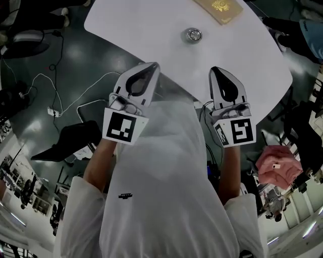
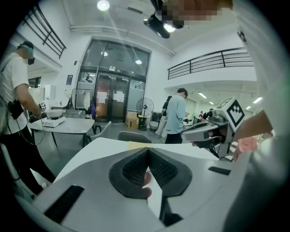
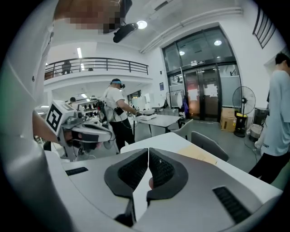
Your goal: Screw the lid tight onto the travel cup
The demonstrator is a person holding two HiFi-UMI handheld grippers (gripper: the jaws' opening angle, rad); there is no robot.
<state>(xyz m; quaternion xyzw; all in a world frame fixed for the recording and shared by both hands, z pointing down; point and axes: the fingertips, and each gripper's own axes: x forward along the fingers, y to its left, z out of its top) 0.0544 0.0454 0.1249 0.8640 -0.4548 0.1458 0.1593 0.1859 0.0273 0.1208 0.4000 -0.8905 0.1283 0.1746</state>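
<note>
Nearest, before the person's white shirt (image 1: 166, 166), the left gripper (image 1: 153, 65) and right gripper (image 1: 215, 69) sit side by side, each with its fingers closed together on nothing. Beyond their tips, on the white tabletop (image 1: 136, 25), a small round metal piece (image 1: 192, 35), cup or lid undecidable, lies well apart from both. A tan book (image 1: 222, 9) lies farther off.

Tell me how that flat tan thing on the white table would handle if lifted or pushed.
The flat tan thing lies low on the white table, so a push would probably slide it, not tip it. It looks thin, so it is probably light and may sag if lifted by one edge.
</note>
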